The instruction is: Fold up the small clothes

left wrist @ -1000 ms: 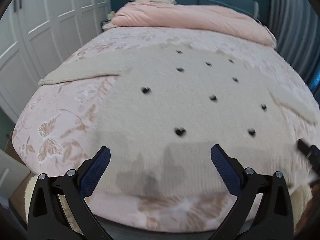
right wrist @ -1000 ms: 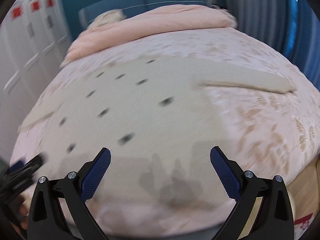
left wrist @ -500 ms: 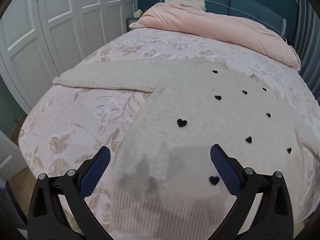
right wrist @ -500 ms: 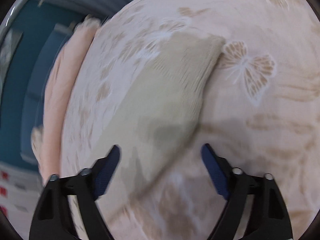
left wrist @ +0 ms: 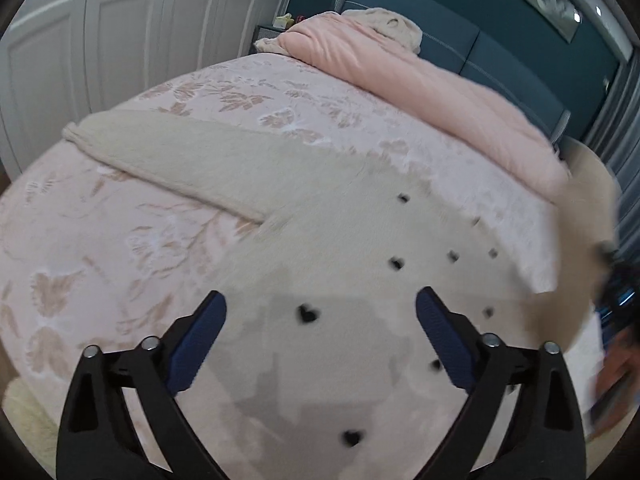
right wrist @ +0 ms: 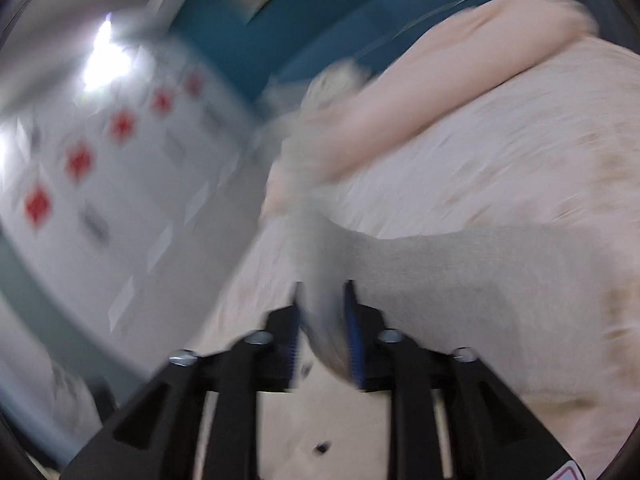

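Observation:
A cream knitted sweater (left wrist: 340, 248) with small black hearts lies flat on the bed. Its left sleeve (left wrist: 168, 152) stretches out to the left. My left gripper (left wrist: 320, 312) is open and empty, hovering over the sweater's body. My right gripper (right wrist: 324, 308) is shut on the sweater's right sleeve (right wrist: 460, 256) and holds it lifted off the bed. The lifted sleeve also shows blurred at the right edge of the left wrist view (left wrist: 588, 216), with the right gripper (left wrist: 616, 288) there.
The bed has a pink floral cover (left wrist: 100, 248). A pink duvet (left wrist: 420, 80) and a cream pillow (left wrist: 384, 28) lie at the head by the teal headboard (left wrist: 500, 48). White wardrobe doors (left wrist: 120, 32) stand to the left.
My right gripper has closed on the right sleeve and lifted it, swinging it over toward the sweater's body. The left gripper has shifted a little over the sweater and stayed open.

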A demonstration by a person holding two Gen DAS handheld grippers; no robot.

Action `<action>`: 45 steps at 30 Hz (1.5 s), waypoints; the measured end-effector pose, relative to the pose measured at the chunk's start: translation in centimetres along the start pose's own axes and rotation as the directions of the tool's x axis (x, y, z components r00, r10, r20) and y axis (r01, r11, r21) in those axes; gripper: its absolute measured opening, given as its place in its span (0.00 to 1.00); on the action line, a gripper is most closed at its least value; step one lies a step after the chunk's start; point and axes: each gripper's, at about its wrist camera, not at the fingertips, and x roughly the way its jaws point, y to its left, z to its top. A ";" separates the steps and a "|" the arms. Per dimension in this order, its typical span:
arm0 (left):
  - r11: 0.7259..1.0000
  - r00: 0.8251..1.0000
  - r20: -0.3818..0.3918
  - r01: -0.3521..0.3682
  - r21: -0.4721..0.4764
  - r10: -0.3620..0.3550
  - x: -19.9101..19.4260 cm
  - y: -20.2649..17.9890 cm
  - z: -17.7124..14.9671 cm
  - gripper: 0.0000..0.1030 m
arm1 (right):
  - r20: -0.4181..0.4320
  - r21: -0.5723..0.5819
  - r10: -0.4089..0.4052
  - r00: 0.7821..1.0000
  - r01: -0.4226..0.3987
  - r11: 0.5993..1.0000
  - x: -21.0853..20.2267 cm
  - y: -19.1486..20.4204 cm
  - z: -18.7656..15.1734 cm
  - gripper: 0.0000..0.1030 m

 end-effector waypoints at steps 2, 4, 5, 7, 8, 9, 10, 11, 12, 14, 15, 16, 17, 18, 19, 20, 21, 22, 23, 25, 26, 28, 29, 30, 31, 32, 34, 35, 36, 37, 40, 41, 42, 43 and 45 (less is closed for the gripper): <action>0.999 0.999 -0.003 0.033 -0.003 -0.033 0.6 -0.9 1.1 0.95 | -0.078 -0.047 -0.055 0.995 0.052 0.998 3.6 1.4 -2.2 0.33; 0.997 0.997 -0.018 0.072 0.010 -0.072 1.8 -2.1 2.4 0.95 | -0.120 -0.022 -0.113 0.986 0.111 0.994 4.8 1.2 -4.8 0.33; 0.996 0.996 -0.029 0.090 0.017 -0.089 2.5 -2.5 2.9 0.95 | -0.116 0.033 -0.116 0.986 0.120 0.992 4.3 0.4 -5.9 0.36; 0.994 0.990 -0.085 0.110 0.014 -0.108 5.6 -3.2 3.7 0.95 | -0.099 0.121 -0.140 0.985 0.151 0.981 2.6 -1.1 -8.2 0.48; 0.992 0.986 -0.109 0.123 -0.003 -0.123 7.1 -3.2 3.9 0.95 | -0.094 0.165 -0.162 0.982 0.176 0.970 1.7 -1.9 -9.4 0.52; 0.992 0.981 -0.142 0.126 -0.026 -0.129 8.9 -3.3 4.0 0.95 | -0.090 0.222 -0.187 0.978 0.203 0.954 0.1 -3.0 -10.3 0.53; 0.992 0.975 -0.186 0.110 -0.060 -0.119 11.1 -3.2 4.0 0.95 | -0.089 0.261 -0.202 0.975 0.218 0.940 -0.9 -4.3 -10.9 0.53; 0.988 0.968 -0.210 0.117 -0.096 -0.135 12.7 -3.0 3.9 0.95 | -0.090 0.304 -0.220 0.971 0.237 0.923 -1.9 -5.7 -11.2 0.53; 0.986 0.965 -0.228 0.105 -0.130 -0.132 14.1 -2.7 3.8 0.95 | -0.087 0.350 -0.244 0.966 0.259 0.900 -2.9 -7.1 -11.5 0.53; 0.979 0.963 -0.246 0.067 -0.195 -0.114 16.7 -2.2 3.5 0.87 | -0.079 0.402 -0.268 0.960 0.277 0.873 -3.9 -9.5 -10.6 0.61; 0.974 0.958 -0.265 0.054 -0.220 -0.113 18.0 -2.1 3.3 0.71 | -0.077 0.426 -0.280 0.957 0.285 0.859 -4.1 -10.6 -10.2 0.62; 0.970 0.954 -0.276 0.055 -0.237 -0.121 18.6 -2.0 3.0 0.54 | -0.079 0.447 -0.290 0.954 0.294 0.845 -4.1 -11.3 -10.3 0.63; 0.966 0.952 -0.281 0.049 -0.253 -0.122 19.0 -1.9 2.9 0.49 | -0.085 0.469 -0.294 0.952 0.298 0.831 -3.5 -12.2 -9.7 0.63; 0.966 0.956 -0.276 0.027 -0.256 -0.099 19.2 -2.0 3.0 0.35 | -0.087 0.478 -0.286 0.954 0.292 0.828 -2.9 -12.7 -9.4 0.63; 0.969 0.958 -0.269 0.034 -0.246 -0.102 19.2 -2.1 3.3 0.12 | -0.093 0.481 -0.287 0.953 0.295 0.826 -1.9 -13.2 -8.9 0.57; 0.970 0.954 -0.268 0.068 -0.233 -0.131 19.1 -2.4 3.6 0.10 | -0.096 0.470 -0.287 0.953 0.297 0.831 -0.4 -13.3 -8.3 0.29; 0.971 0.954 -0.257 0.101 -0.218 -0.156 19.0 -2.6 4.0 0.10 | -0.094 0.459 -0.285 0.954 0.296 0.838 0.2 -13.2 -7.7 0.08; 0.975 0.963 -0.220 0.114 -0.189 -0.155 18.1 -3.0 4.7 0.10 | -0.078 0.453 -0.288 0.955 0.291 0.843 -0.2 -13.1 -7.4 0.08; 0.978 0.967 -0.197 0.131 -0.163 -0.163 17.5 -3.2 5.3 0.10 | -0.022 0.451 -0.276 0.961 0.256 0.855 -0.8 -12.5 -6.6 0.08; 0.985 0.975 -0.156 0.146 -0.088 -0.158 16.4 -3.6 6.1 0.10 | 0.115 0.391 -0.273 0.955 0.210 0.896 -2.9 -10.7 -5.0 0.07; 0.988 0.977 -0.151 0.139 -0.071 -0.148 16.5 -3.6 6.1 0.10 | 0.135 0.370 -0.284 0.949 0.217 0.903 -3.4 -10.5 -4.9 0.07; 0.993 0.974 -0.195 0.105 -0.051 -0.113 18.1 -3.3 5.2 0.10 | 0.058 0.372 -0.324 0.944 0.281 0.885 -2.2 -12.4 -6.1 0.06; 0.996 0.971 -0.223 0.075 -0.041 -0.083 19.1 -3.1 4.5 0.10 | -0.038 0.380 -0.354 0.935 0.341 0.860 -0.8 -13.9 -7.0 0.06; 0.999 0.967 -0.249 0.042 -0.028 -0.048 20.1 -2.9 3.6 0.10 | -0.139 0.367 -0.399 0.907 0.421 0.829 0.5 -15.0 -8.1 0.06; 0.999 0.971 -0.233 0.046 -0.026 -0.050 20.3 -2.9 3.3 0.10 | -0.133 0.352 -0.398 0.908 0.419 0.837 0.5 -14.8 -8.5 0.06; 0.999 0.975 -0.216 0.049 -0.020 -0.052 20.0 -2.9 3.0 0.10 | -0.100 0.343 -0.396 0.913 0.405 0.848 -0.1 -14.0 -8.3 0.06; 0.999 0.977 -0.208 0.051 -0.011 -0.052 19.8 -2.8 2.6 0.11 | -0.021 0.334 -0.385 0.923 0.369 0.867 -1.5 -12.1 -7.7 0.07; 0.999 0.977 -0.206 0.052 -0.011 -0.053 19.8 -2.7 2.5 0.12 | 0.010 0.317 -0.392 0.920 0.369 0.874 -1.7 -11.4 -7.7 0.07; 0.998 0.977 -0.206 0.055 -0.017 -0.057 19.7 -2.5 2.5 0.13 | -0.012 0.298 -0.416 0.909 0.400 0.867 -1.6 -11.4 -8.1 0.07; 0.997 0.976 -0.209 0.062 -0.040 -0.069 19.7 -2.2 2.6 0.14 | -0.107 0.280 -0.460 0.882 0.470 0.837 -0.2 -12.3 -8.6 0.08; 0.981 0.971 -0.190 0.115 -0.155 -0.144 17.5 -0.2 3.7 0.27 | -0.120 0.291 -0.459 0.880 0.474 0.831 -0.7 -11.7 -8.9 0.13; 0.976 0.974 -0.165 0.124 -0.179 -0.154 16.4 0.9 4.4 0.34 | -0.109 0.275 -0.460 0.881 0.471 0.838 -1.1 -10.9 -8.9 0.15; 0.970 0.978 -0.132 0.130 -0.204 -0.159 15.3 2.3 5.0 0.50 | -0.086 0.243 -0.470 0.879 0.476 0.845 -2.0 -9.2 -9.1 0.16; 0.963 0.986 -0.084 0.118 -0.241 -0.142 13.8 4.7 5.9 0.62 | -0.078 0.221 -0.467 0.881 0.472 0.854 -2.4 -8.1 -9.4 0.17; 0.952 0.997 -0.030 0.053 -0.302 -0.065 12.0 9.3 7.3 0.71 | -0.094 0.164 -0.446 0.890 0.455 0.875 -3.3 -5.5 -10.6 0.17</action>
